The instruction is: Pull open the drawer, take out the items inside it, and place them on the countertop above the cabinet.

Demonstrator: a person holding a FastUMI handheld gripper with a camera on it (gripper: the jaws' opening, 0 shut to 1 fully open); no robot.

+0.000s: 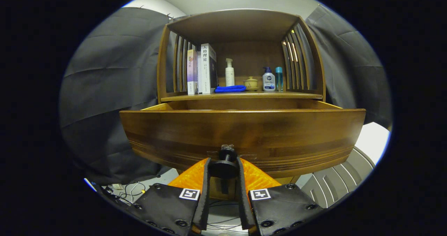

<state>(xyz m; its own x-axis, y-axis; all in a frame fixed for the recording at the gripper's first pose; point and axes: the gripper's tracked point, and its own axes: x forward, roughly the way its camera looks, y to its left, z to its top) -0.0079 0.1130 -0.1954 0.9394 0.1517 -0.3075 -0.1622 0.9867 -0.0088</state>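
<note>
The tool (224,166) is clamped on the knob (225,164) at the middle of the drawer (241,131) front, one finger pressing each side of the round black knob. The drawer stands pulled out from the cabinet (241,54), its wooden front close before the fingers and its top edge level; the open cavity behind the front is visible as a strip, but what lies inside cannot be made out from this angle. Above the drawer, the surface (241,95) carries, from one side to the other, upright books (202,70) against the slatted side, a folded blue cloth (230,88), a white pump bottle (229,73) behind the cloth, a small lidded pot (250,83), a pale bottle with a dark cap (268,79) and a slim teal bottle (278,79) just beside it. Dark cloth hangs on both sides of the cabinet. Cables (131,190) lie on the floor below the drawer.
</note>
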